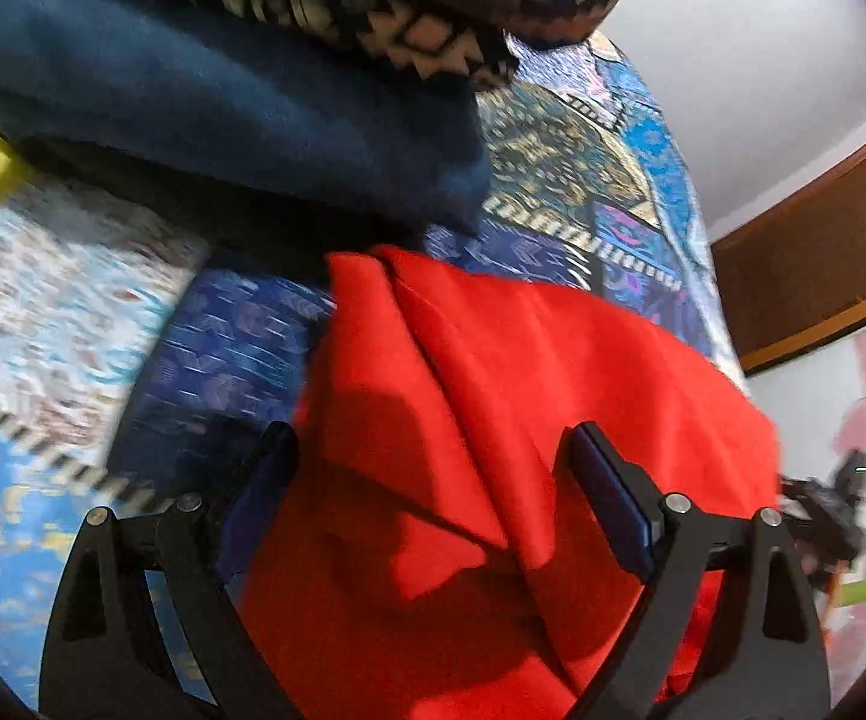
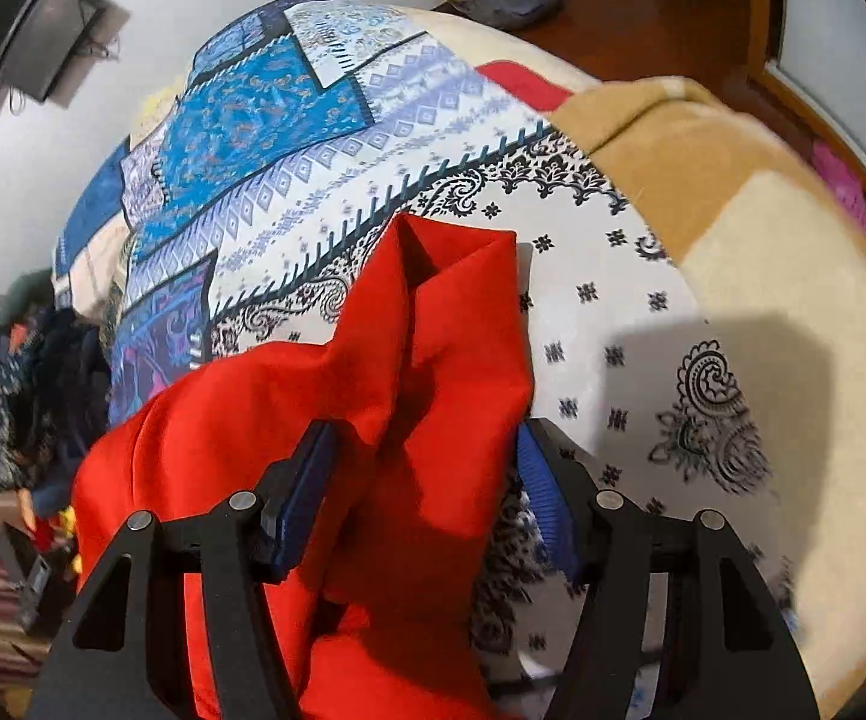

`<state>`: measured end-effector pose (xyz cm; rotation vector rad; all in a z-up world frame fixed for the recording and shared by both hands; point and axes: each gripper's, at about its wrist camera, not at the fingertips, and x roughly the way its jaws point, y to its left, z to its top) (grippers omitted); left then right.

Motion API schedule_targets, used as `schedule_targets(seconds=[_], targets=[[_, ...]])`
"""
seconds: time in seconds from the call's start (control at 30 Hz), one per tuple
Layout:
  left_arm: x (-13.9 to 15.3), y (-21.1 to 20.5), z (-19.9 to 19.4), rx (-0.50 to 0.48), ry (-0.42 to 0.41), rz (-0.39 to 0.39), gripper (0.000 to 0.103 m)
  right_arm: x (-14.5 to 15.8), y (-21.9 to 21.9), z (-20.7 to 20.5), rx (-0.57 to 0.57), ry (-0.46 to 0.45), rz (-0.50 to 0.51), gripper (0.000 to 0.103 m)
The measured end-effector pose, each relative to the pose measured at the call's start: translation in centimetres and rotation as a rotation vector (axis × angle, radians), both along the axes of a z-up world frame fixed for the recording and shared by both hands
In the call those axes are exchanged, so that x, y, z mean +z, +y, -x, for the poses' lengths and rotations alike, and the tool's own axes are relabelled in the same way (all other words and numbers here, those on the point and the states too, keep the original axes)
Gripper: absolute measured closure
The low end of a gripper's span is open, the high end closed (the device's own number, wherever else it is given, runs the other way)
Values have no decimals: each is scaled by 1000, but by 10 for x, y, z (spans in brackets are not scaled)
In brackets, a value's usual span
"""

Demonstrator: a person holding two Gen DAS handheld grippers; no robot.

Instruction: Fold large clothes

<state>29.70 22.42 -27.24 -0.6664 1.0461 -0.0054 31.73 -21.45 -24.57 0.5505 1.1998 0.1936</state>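
- Red cloth point(image 1: 463, 420) bunched in folds on the patterned bedspread point(image 1: 583, 180), near the bed's edge.
- Left tool point(image 1: 433, 462) spread wide over the red cloth, pads point(image 1: 613, 498) apart, nothing clamped between them.
- Right tool point(image 2: 426, 456) also spread, a raised ridge of red cloth point(image 2: 433, 360) standing between its pads point(image 2: 306, 492); unclear whether either pad touches it.
- Beyond the red cloth in the left view: folded dark blue cloth point(image 1: 222, 102), a black-and-cream patterned piece point(image 1: 372, 0) on top of it.
- Right of the red cloth in the right view: tan blanket point(image 2: 703, 162) along the bed's edge.
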Motion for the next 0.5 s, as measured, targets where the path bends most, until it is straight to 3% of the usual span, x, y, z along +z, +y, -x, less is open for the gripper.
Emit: schedule_targets(seconds=[0.07,0.17,0.23,0.3,0.33,0.4,0.5], targets=[[-6,-2,-4,-14,6,36,11,2,2,-1,6,-15,-1,42],[-8,-7,-7,-21,-1,18,12,3,10,1,21,-40,12,42],[-5,-10,-5,-19,-20,0,21,3,14,0,35,-58,23,47],[0,-12,-3,-17,-30,-34,37,2,17,-1,45,-66,5,62],[2,-14,-2,-18,-33,-44,42,0,18,-2,49,-58,-16,77],[9,-17,2,-24,-42,-73,63,-3,16,-3,33,-43,-27,93],[19,-19,7,-46,-48,-86,79,4,9,1,21,-67,-71,95]])
